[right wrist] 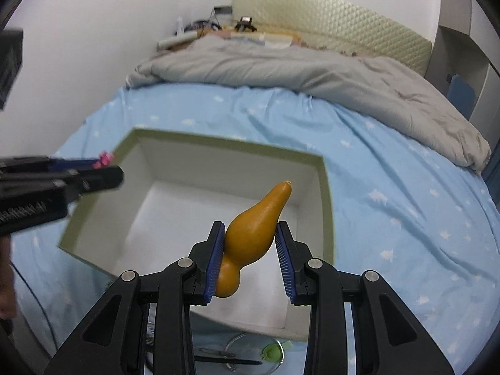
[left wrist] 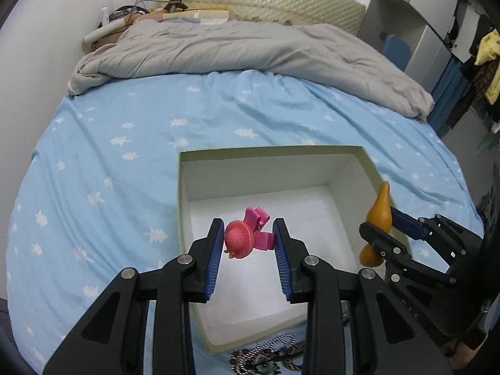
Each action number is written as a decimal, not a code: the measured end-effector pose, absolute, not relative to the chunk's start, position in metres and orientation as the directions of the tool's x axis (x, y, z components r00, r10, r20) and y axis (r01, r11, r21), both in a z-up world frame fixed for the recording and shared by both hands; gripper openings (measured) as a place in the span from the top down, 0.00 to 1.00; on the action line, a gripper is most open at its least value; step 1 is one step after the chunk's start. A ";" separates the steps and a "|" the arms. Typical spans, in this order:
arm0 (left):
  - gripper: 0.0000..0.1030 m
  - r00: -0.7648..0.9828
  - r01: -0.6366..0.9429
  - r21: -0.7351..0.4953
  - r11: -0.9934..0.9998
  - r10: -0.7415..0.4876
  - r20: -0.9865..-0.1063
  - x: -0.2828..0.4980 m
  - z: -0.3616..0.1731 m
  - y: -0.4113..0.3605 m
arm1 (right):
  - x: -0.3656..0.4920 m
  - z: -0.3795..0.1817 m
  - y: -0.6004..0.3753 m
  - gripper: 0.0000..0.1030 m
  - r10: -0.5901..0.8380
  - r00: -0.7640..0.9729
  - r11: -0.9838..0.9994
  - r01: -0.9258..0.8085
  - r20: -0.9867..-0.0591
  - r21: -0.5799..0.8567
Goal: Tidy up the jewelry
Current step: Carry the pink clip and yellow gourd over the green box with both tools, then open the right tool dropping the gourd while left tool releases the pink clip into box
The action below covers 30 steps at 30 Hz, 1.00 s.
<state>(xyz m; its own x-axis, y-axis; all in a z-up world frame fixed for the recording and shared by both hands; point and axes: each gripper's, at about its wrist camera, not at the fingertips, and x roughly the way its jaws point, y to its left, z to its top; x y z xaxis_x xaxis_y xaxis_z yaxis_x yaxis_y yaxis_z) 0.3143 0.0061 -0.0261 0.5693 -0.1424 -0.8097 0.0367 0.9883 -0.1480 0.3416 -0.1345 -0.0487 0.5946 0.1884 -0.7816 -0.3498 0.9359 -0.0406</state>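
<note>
Left wrist view: we look along our left gripper [left wrist: 249, 232], whose two blue pads are clamped on a pink hair clip [left wrist: 247, 234] with a round, hat-shaped ornament. We hold the clip directly above the open white box [left wrist: 268, 168], over the near half of its floor, and its long axis runs roughly across the fingers, from pad to pad. As far as we can see, the box floor is bare. Just outside the box's near edge, a heap of beaded necklaces [left wrist: 268, 356] lies on the blue bedsheet [left wrist: 125, 118]. At the box's right wall we see our right gripper [left wrist: 382, 223] gripping a mustard-yellow gourd ornament [left wrist: 378, 214], its narrow tip pointing upward.

Right wrist view: our right gripper [right wrist: 250, 232] is closed on the gourd ornament [right wrist: 253, 231] at its wide belly. The gourd's long axis runs forward along the fingers, tip tilted toward the box's far right corner. It hangs above the right part of the white box [right wrist: 200, 143], so lowering should be all that remains. The left gripper [right wrist: 106, 168] reaches over the box's left wall, a bit of pink showing at its tip. Both hands look equally near the box. Near the box's closest edge sits a glass dish [right wrist: 250, 356] holding something green.
</note>
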 end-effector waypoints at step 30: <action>0.35 0.746 0.079 -0.083 0.993 -0.114 -0.656 0.245 0.002 0.018 | 0.268 -0.004 -0.165 0.35 0.284 0.751 0.955 -0.276 -0.596 0.107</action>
<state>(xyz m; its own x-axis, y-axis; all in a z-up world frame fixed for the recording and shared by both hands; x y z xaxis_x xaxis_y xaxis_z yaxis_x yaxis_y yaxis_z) 0.2451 0.0182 0.0020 0.7465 -0.1137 -0.6556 0.0787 0.9935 -0.0827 0.2676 -0.1651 -0.0040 0.7508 0.2839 -0.5965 -0.2765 0.9551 0.1065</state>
